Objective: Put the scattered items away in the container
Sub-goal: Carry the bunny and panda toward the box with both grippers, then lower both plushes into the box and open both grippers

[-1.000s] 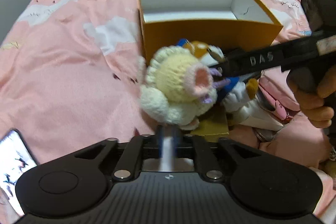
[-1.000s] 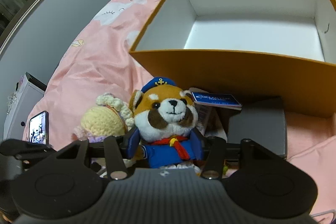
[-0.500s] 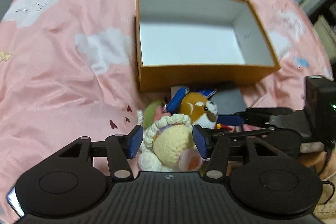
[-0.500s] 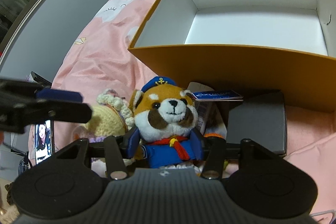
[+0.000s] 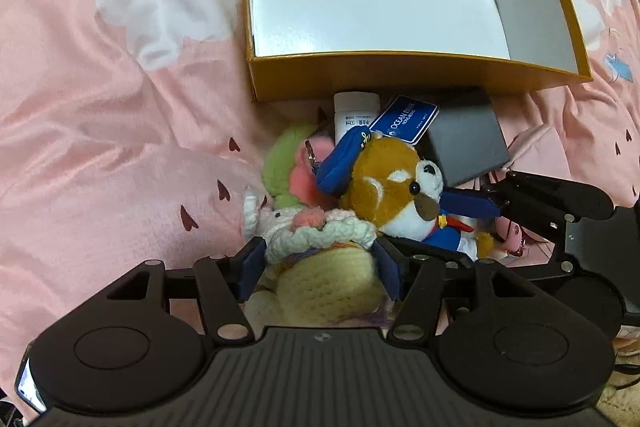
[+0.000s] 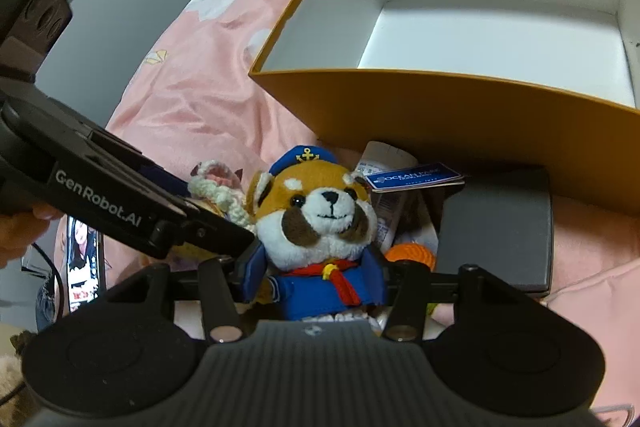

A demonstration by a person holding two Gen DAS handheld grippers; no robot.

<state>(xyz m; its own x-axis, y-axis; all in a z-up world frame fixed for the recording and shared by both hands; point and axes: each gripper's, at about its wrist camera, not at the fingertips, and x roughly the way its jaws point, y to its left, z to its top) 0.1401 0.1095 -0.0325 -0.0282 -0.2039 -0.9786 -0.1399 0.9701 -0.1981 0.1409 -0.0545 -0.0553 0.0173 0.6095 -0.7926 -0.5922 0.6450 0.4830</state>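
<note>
An open orange box [image 5: 360,83] with a white inside [image 6: 460,103] stands on the pink bed. Just in front of it lies a heap of items. My left gripper [image 5: 320,273] has its fingers on either side of a cream crocheted doll [image 5: 320,267]. My right gripper [image 6: 314,281] is shut on a red panda plush in a blue sailor suit [image 6: 316,223], which also shows in the left wrist view [image 5: 396,191]. A blue tag [image 5: 404,119], a white tube [image 5: 354,111], a dark grey box [image 6: 496,227] and green and pink plush pieces [image 5: 288,163] lie in the heap.
A phone [image 6: 82,267] with a lit screen lies on the bed at the left. An orange crocheted piece [image 6: 412,255] sits beside the panda. Pink bedding [image 5: 120,107] with cloud prints spreads all around the box.
My left gripper has swung over and down from beside the doll, and its fingers now sit around the doll. The right gripper has stayed shut on the panda plush.
</note>
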